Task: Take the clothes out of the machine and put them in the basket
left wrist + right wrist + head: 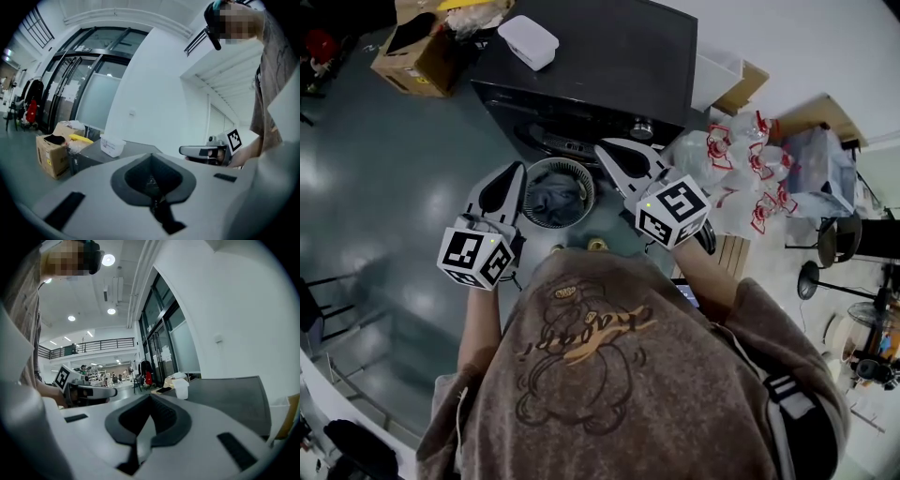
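A: While both tools are up in front of the machine point(609, 56), where do the clothes sit?

B: Grey-blue clothes point(551, 199) lie bunched in a round ribbed tub point(581, 178), apparently the basket, just in front of the black machine. The tip of the left gripper point(514, 172) is just beside the tub's left rim. The tip of the right gripper point(607, 148) is near its right rim, in front of the machine's control panel. Neither touches the cloth.

A: Jaw state?

B: Left: jaws together, nothing in them. Right: a thin pale slit shows between the jaws, so they are slightly apart, and also empty.

A: Pose?

B: Both are held out ahead of the person's chest, roughly level, pointing toward the machine. They are side by side, with the tub between them in the head view. Each gripper view catches the other gripper off to one side.

A: Surroundings?

B: The machine top is flat and dark, with a white lidded box point(528, 41) on it. The floor point(384, 159) is glossy grey-green. An open cardboard box point(412, 56) stands left of the machine, and white bags point(741, 164) with red handles lie to its right. There is a white wall point(806, 47) behind, and glazed doors point(89, 89) show in the gripper views.
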Demonstrator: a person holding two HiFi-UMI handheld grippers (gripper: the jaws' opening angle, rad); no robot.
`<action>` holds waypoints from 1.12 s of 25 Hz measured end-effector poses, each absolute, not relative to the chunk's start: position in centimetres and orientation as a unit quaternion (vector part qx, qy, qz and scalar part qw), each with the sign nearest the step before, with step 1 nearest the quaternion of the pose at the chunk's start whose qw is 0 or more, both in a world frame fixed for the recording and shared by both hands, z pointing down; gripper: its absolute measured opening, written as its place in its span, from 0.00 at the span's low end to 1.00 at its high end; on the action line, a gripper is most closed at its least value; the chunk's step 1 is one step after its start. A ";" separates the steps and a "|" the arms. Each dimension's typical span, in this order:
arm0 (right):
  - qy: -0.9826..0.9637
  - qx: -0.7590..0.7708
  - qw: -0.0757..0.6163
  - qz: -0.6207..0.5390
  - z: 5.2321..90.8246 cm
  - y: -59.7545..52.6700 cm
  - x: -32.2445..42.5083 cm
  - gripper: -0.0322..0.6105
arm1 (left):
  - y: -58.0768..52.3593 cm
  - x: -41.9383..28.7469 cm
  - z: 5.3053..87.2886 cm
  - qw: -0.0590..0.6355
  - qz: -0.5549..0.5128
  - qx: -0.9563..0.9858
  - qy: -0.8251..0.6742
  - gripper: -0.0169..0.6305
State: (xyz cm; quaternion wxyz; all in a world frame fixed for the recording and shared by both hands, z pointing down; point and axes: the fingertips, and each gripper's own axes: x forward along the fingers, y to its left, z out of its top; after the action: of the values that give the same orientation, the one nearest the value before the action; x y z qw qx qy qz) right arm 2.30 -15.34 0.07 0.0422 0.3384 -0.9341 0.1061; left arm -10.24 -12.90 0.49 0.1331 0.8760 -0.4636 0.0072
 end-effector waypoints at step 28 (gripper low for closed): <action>-0.942 0.310 0.060 0.111 0.6 -15.3 1.5 0.04 | -12.8 -10.0 0.6 0.152 0.006 0.861 -0.484 0.04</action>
State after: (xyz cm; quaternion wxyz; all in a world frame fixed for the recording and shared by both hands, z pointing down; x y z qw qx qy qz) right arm 1.51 -15.34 0.63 0.0599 0.3099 -0.9424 0.1110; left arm -10.05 -12.82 0.63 0.1520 0.8615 -0.4845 0.0064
